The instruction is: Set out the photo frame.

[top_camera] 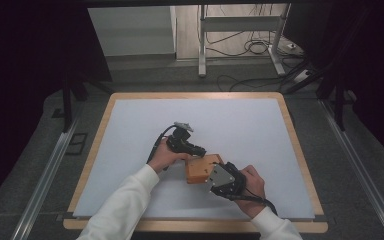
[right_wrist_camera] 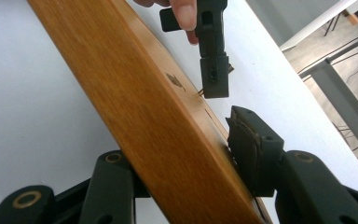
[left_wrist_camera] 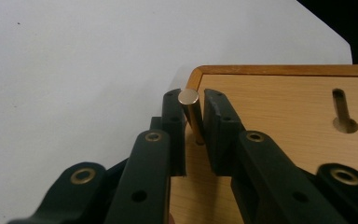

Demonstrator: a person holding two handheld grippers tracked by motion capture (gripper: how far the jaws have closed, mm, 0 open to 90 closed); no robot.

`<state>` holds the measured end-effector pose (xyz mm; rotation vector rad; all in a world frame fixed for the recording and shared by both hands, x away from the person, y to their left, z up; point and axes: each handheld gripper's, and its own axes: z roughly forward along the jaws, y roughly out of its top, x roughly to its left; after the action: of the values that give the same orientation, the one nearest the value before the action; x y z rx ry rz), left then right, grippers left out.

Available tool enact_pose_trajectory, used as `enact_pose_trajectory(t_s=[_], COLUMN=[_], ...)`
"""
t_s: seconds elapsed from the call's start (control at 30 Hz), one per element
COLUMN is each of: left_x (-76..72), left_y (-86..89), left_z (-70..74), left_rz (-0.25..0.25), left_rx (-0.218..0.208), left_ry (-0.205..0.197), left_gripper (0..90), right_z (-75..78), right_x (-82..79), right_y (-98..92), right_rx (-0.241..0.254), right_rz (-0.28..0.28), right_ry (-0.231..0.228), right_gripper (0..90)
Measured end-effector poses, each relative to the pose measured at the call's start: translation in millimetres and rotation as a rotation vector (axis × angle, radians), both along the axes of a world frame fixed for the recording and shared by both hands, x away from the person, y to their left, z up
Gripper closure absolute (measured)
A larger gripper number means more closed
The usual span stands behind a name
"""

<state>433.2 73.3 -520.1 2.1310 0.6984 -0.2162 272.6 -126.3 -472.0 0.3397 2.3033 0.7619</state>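
Honey-coloured wood: a small rectangular wooden block point(top_camera: 201, 169) with rounded corners and a keyhole slot point(left_wrist_camera: 342, 112) cut in its face, lying near the front middle of the white table mat point(top_camera: 130, 130), between the two hands.

Brass-coloured metal: a short round pin point(left_wrist_camera: 189, 109), standing up out of a hole at one corner of the block's face.

Left gripper point(left_wrist_camera: 193, 109): black jaws narrowly parted, one on each side of the pin; the right pad lies against it, the left looks to be just touching. Judged a light hold rather than a firm clamp.

Right gripper point(right_wrist_camera: 186, 154): jaws straddling the block across its thickness, about half open. One pad sits at the block's face; the other is hidden behind the wood, so a full clamp cannot be confirmed. In the high view it meets the block's near right edge point(top_camera: 219, 177).

Step in hand, as judged: seating or drawing the pin at the block's corner hole while the other gripper steadies the block.

Next move calls for: a firm brace on the block, and a straight pull or push along the pin's axis, without tilting it in the hole.
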Motion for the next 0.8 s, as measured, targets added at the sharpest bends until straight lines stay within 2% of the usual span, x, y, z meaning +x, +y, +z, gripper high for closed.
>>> enact_pose_trajectory(t_s=[0.2, 0.3, 0.37, 0.53, 0.63, 0.8], left_x=[-7.7, -8.4, -8.9, -16.6, -23.1, -33.3], left_y=[-4.1, -1.1, 3.1, 18.9, 32.4, 52.1], left_z=[4.6, 7.5, 9.2, 17.9, 23.1, 22.4], left_rz=[0.033, 0.073, 0.094, 0.187, 0.211, 0.230], left_rx=[0.041, 0.052, 0.041, 0.074, 0.076, 0.113], left_ry=[-0.102, -0.121, -0.126, -0.212, -0.243, -0.270], left_gripper=[73.0, 64.4, 59.6, 51.5, 47.2, 44.6], right_z=[2.9, 4.3, 4.9, 6.4, 7.3, 7.8], right_x=[3.5, 5.1, 5.9, 7.6, 8.4, 9.1], right_y=[0.3, 0.2, -0.2, -1.8, -2.6, -2.3], right_rx=[0.015, 0.017, 0.018, 0.024, 0.024, 0.023], right_rz=[-0.003, 0.000, 0.001, 0.003, 0.003, 0.005], right_ry=[0.021, 0.028, 0.031, 0.042, 0.047, 0.050], right_gripper=[55.5, 55.8, 55.8, 55.8, 55.8, 55.9])
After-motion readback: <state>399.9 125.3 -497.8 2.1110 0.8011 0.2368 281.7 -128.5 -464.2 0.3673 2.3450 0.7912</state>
